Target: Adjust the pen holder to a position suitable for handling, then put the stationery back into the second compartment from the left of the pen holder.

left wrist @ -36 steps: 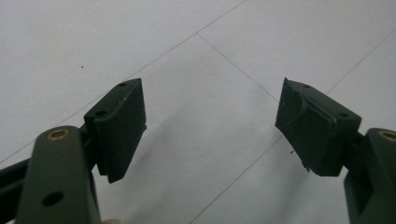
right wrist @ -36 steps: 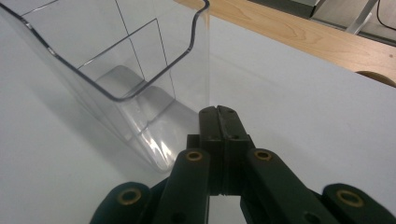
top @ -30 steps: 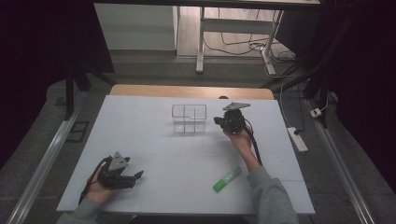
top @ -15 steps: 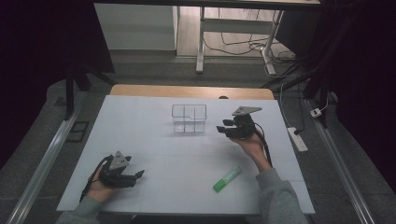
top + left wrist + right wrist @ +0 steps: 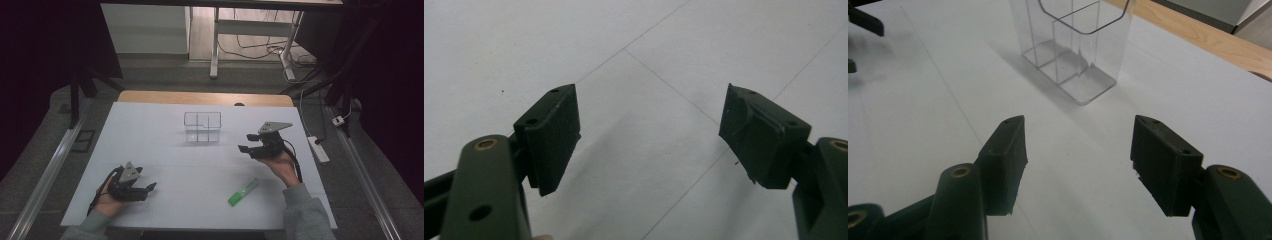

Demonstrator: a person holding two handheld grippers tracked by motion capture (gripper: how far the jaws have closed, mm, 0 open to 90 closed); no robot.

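1. Clear plastic organiser (image 5: 202, 127), split into compartments, stood upright on the white table (image 5: 165, 150) toward its far edge, near the middle; nothing could be seen inside it.
2. In the right gripper view the organiser (image 5: 1073, 45) rose just ahead of the jaws, its inner dividers visible through the transparent walls, with a strip of wooden table edge (image 5: 1198, 35) beyond it.
3. The right gripper (image 5: 246, 149) was held above the table to the right of the organiser, apart from it, its jaws pointing left toward the organiser and a grey three-cornered plate on top.
4. The right gripper's jaws stood wide apart with only bare table between them, as its own view (image 5: 1078, 150) showed; they held nothing.
5. A green highlighter (image 5: 243, 192) lay on the table near the front edge, on the nearer side of the right hand (image 5: 281, 167), touching neither gripper.
6. The left gripper (image 5: 149, 187) rested low at the near left of the table, well apart from the organiser and the highlighter, held in the left hand (image 5: 107, 200).
7. The left gripper's jaws were likewise spread wide in its own view (image 5: 649, 135), with only white table and faint seam lines between them.
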